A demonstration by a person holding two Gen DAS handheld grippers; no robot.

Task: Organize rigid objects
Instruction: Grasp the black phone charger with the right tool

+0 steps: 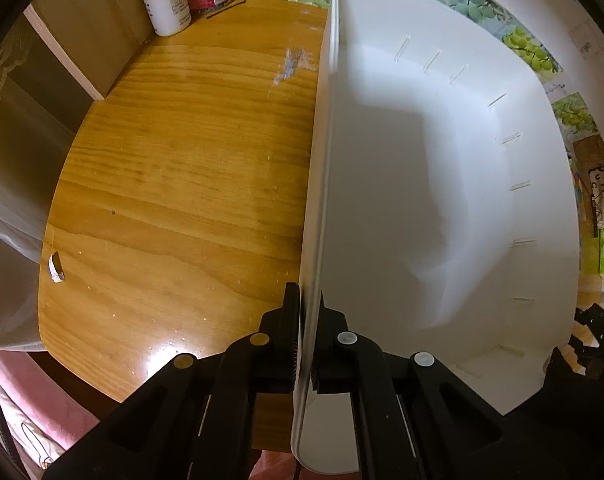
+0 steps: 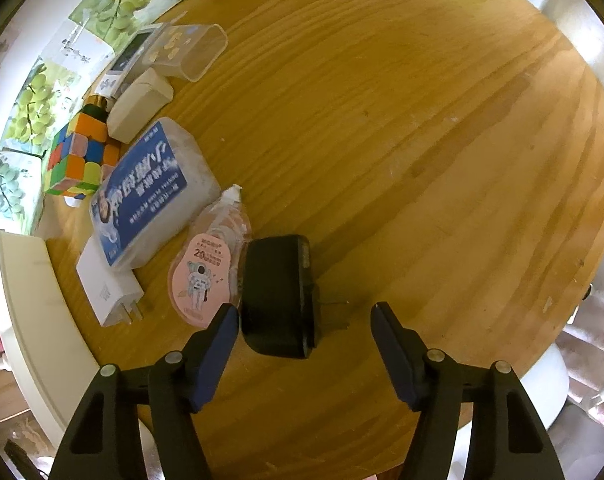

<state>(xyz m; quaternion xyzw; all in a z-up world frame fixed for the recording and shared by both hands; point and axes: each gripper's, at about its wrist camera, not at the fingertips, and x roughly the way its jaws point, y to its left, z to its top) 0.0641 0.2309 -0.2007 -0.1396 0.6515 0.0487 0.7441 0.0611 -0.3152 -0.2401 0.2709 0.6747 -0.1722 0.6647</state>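
At the bottom of the left wrist view, the left gripper (image 1: 306,344) clamps the near wall of an empty white bin (image 1: 401,200) on the wooden bench (image 1: 182,184). In the right wrist view, the right gripper (image 2: 303,328) hangs wide apart over a black charger (image 2: 278,296) at lower centre. Farther, toward upper left, a correction-tape pack (image 2: 206,268), white plug adapter (image 2: 106,288), blue-labelled box (image 2: 154,192), Rubik's cube (image 2: 78,152) and clear cup (image 2: 190,52) lie loose. Sorting appears barely begun.
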